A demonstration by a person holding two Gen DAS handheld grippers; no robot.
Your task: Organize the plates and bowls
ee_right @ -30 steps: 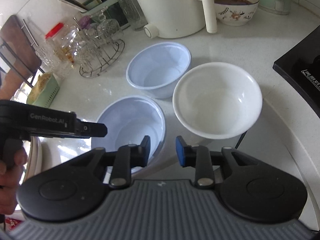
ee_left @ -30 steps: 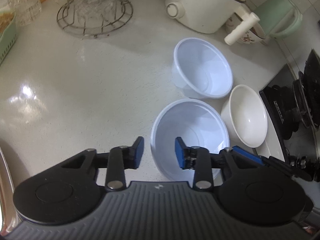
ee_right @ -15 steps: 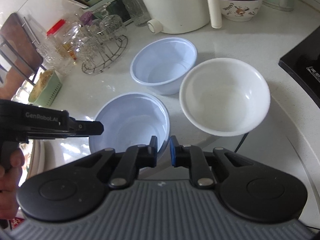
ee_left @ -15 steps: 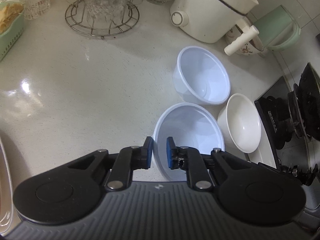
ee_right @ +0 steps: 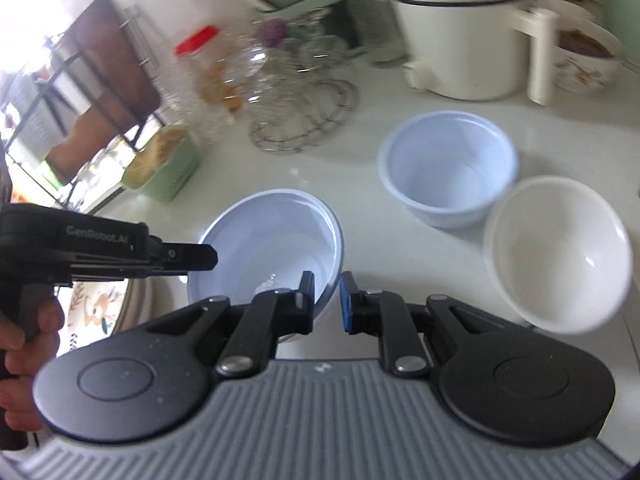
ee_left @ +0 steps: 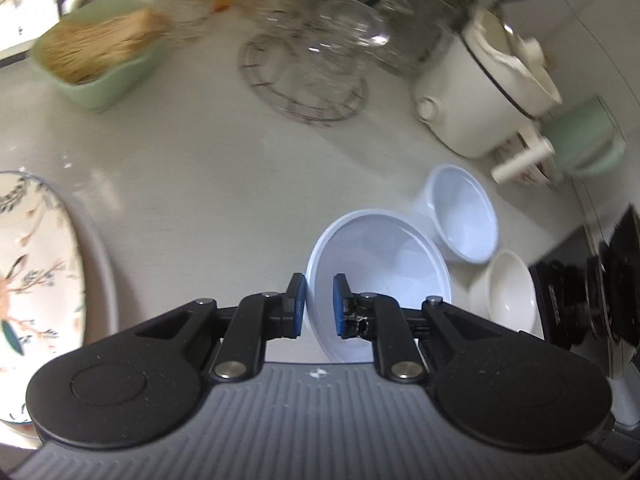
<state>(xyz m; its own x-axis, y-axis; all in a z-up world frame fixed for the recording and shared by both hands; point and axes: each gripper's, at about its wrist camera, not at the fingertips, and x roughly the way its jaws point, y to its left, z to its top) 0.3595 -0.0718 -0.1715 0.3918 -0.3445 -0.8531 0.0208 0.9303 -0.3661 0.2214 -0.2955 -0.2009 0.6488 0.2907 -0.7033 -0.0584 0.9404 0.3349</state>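
Observation:
A pale blue bowl (ee_left: 380, 264) is held off the counter by both grippers. My left gripper (ee_left: 320, 306) is shut on its near-left rim. My right gripper (ee_right: 326, 300) is shut on its near-right rim; the bowl also shows in the right wrist view (ee_right: 272, 252). A second pale blue bowl (ee_right: 448, 168) and a white bowl (ee_right: 560, 252) stay on the white counter behind it. They also show in the left wrist view, blue bowl (ee_left: 464, 216) and white bowl (ee_left: 510, 292).
A floral plate (ee_left: 32, 276) lies at the left. A wire rack with glasses (ee_left: 308, 68), a green tub (ee_left: 100, 64), a white electric pot (ee_left: 480, 96), a patterned bowl (ee_right: 580, 60) and a black stove (ee_left: 592, 292) ring the counter.
Both grippers closed on the near blue bowl's rim and lifted it up and to the left, away from the other two bowls. The floral plate came into view.

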